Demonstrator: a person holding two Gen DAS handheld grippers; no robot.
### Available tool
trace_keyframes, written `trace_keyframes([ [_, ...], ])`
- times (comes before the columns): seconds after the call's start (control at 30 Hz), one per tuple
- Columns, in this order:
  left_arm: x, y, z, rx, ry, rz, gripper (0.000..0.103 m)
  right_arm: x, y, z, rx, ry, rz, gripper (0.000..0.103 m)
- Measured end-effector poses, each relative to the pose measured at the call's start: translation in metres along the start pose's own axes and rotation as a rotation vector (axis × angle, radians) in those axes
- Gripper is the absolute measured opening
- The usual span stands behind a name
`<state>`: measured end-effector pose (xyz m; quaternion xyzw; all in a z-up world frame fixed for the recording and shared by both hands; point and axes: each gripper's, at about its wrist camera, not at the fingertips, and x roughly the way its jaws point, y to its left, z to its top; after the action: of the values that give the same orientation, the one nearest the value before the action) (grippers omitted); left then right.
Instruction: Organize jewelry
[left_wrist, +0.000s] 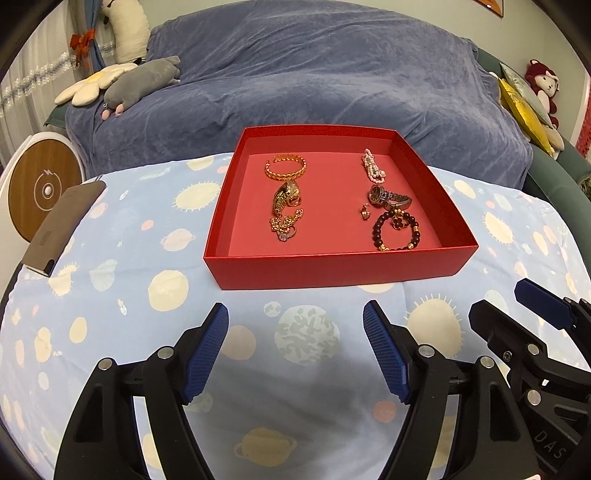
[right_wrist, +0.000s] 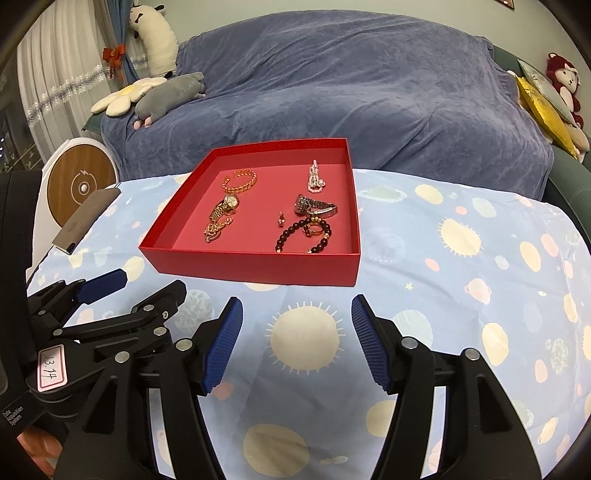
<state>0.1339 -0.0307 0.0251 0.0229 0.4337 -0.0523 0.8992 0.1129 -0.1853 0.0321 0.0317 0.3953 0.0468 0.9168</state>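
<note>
Left gripper (left_wrist: 295, 354), lower centre: jaws wide apart, empty, over the planet-print cloth (left_wrist: 122, 280). Red tray (left_wrist: 332, 269), mid-frame, holds two columns of jewelry running front to back: gold bangle (left_wrist: 285, 167) left, beaded bracelet (left_wrist: 396, 230) right. Right gripper (right_wrist: 297, 341): likewise parted, empty. Its view alone shows a labelled tag (right_wrist: 51, 367) lower left. Bare cloth lies before the tray.

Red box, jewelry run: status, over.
Left tongs and right tongs open, empty, short of the red box. Jewelry in two columns inside: gold bangle, dark bead bracelet. Nothing in the way.
</note>
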Motion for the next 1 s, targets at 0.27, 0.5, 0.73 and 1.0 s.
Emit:
trace_keyframes([
  [0.27,-0.0039,0.0018,-0.0014,-0.004,-0.014,0.009,0.073,0.0031,-0.0001,-0.0027,0.007,0.005,-0.002,0.06],
  [0.5,-0.0051,0.003,-0.0021,-0.001,-0.015,0.014,0.073,0.0039,0.0006,-0.0047,0.004,0.004,-0.008,0.06],
  [0.73,-0.0056,0.003,-0.0022,-0.001,-0.017,0.016,0.073,0.0036,0.0031,-0.006,0.006,0.006,-0.008,0.061],
  [1.0,-0.0055,0.0028,-0.0022,-0.001,-0.017,0.015,0.073,0.0037,0.0036,-0.006,0.005,0.005,-0.01,0.061],
])
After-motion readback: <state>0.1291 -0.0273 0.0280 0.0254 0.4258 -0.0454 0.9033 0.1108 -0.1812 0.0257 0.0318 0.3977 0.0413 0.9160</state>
